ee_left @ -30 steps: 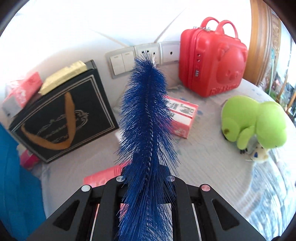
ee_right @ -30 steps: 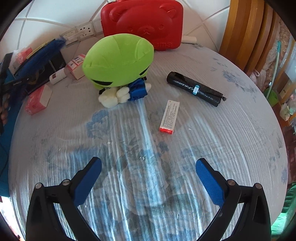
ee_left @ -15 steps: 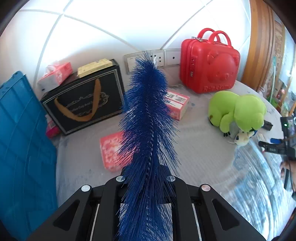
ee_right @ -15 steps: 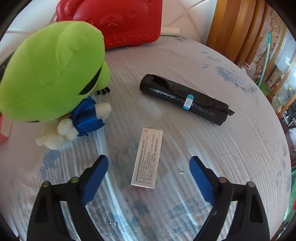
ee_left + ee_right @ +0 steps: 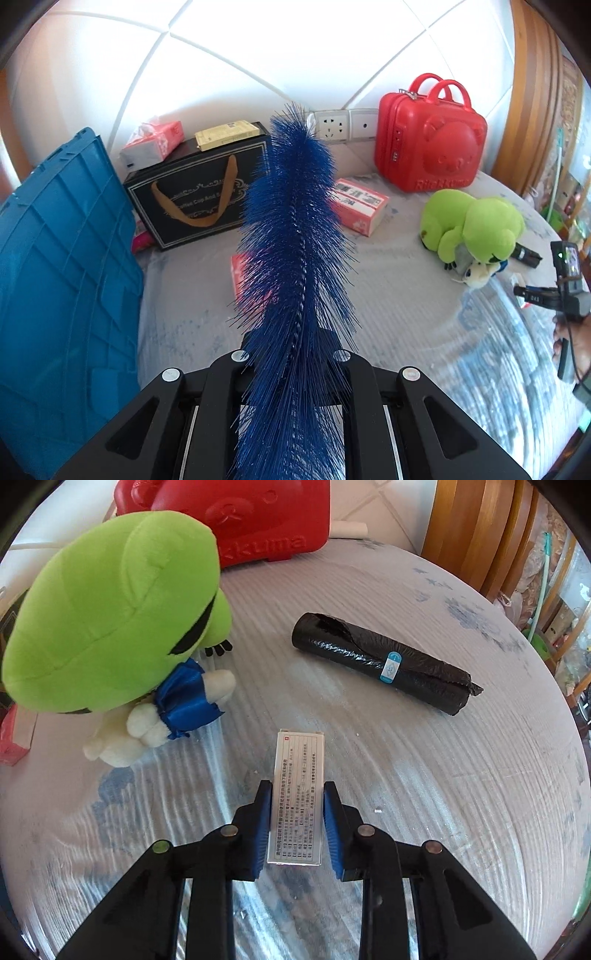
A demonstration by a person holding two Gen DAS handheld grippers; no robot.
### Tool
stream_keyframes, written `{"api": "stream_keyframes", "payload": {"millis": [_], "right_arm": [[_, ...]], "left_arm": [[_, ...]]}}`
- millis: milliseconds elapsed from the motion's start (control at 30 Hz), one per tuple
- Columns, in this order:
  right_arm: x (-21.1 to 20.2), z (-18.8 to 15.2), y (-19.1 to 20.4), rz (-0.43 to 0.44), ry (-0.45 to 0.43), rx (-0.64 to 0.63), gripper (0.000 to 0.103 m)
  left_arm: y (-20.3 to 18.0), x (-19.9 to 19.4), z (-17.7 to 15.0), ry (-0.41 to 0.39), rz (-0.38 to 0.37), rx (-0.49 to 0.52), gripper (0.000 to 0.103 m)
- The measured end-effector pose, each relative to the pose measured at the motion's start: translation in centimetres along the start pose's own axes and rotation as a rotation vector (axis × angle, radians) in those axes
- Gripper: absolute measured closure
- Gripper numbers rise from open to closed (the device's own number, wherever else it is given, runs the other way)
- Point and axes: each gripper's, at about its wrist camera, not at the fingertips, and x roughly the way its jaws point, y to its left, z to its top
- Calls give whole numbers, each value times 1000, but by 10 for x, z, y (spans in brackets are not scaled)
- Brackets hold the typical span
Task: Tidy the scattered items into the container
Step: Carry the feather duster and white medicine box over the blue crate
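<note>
1. A white tiled wall (image 5: 258,55) with thin pale grout lines stands behind, washed out by strong daylight.
2. White wall sockets (image 5: 345,123) sit low on it in a row.
3. The round surface (image 5: 443,775) wears a pale grey ribbed cloth with faded blue flower prints.
4. Curved, varnished wooden furniture (image 5: 476,531) rises at its far right edge.

The blue brush (image 5: 295,258) hides the left gripper's (image 5: 293,360) fingertips; beyond it, a pink packet (image 5: 242,275) shows only partly.

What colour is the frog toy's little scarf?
Shiny blue scarf on the green frog, clearest in the right wrist view.
</note>
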Motion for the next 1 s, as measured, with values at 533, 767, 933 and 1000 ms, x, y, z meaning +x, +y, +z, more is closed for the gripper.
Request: {"api": "stream_keyframes", "payload": {"millis": [533,767,933,1000], "right_arm": [[-154,-42,12,104,-45,-157,77],[-222,-45,19,150,-102,-180,77],[-260,-57,28,160,-129,-226,77],[-276,-62,30,166,-140,-244,77]], "left_arm": [[-2,-117,10,-103,-20,-62,91],[1,-166,5,-140,-16,-68,91],[2,-197,-7,-166,-13,-91,91],[2,-208,-13,-172,-12,-102,91]]}}
